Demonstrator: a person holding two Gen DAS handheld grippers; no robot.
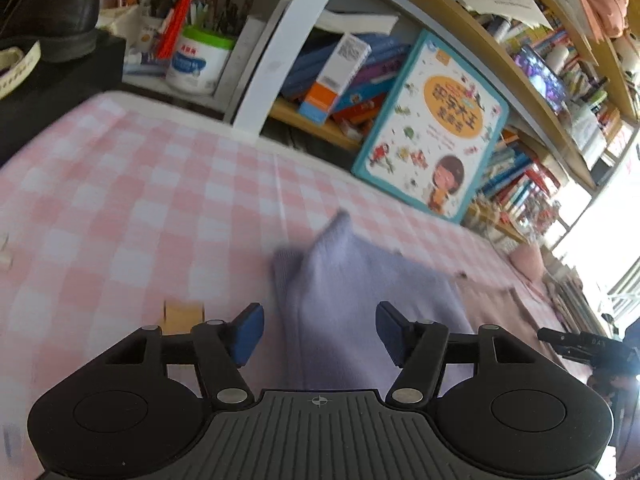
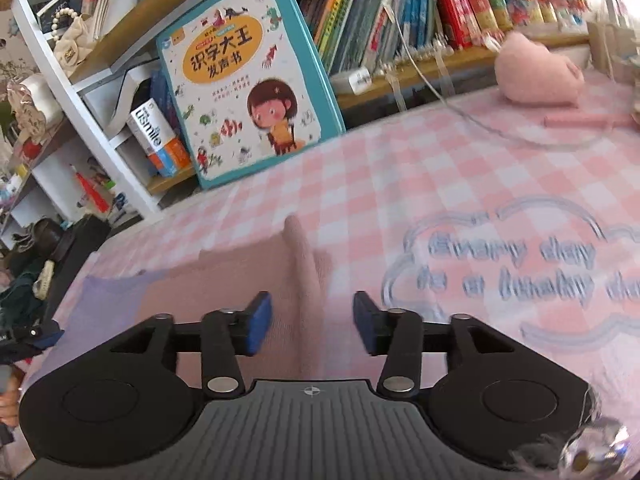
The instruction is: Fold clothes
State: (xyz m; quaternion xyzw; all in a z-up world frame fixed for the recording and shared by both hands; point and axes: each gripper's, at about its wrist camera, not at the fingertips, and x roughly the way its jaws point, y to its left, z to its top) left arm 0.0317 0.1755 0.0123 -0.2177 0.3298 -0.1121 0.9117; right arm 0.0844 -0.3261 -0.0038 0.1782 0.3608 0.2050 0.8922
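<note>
Left gripper (image 1: 319, 330): jaws spread, empty, above lilac cloth (image 1: 360, 300). Right gripper (image 2: 312, 322): jaws spread, empty, above pink cloth (image 2: 256, 280). Two cloths, flat on checked cover (image 2: 400, 168), side by side, edges touching; near ends hidden under grippers, outlines blurred. One picture book (image 2: 244, 80) beyond, leaning on shelf (image 2: 460, 60)

Two garments: lavender one (image 1: 360, 300), dusty-pink one (image 2: 248, 280). One picture book (image 2: 244, 76). One shoe (image 1: 48, 12).
</note>
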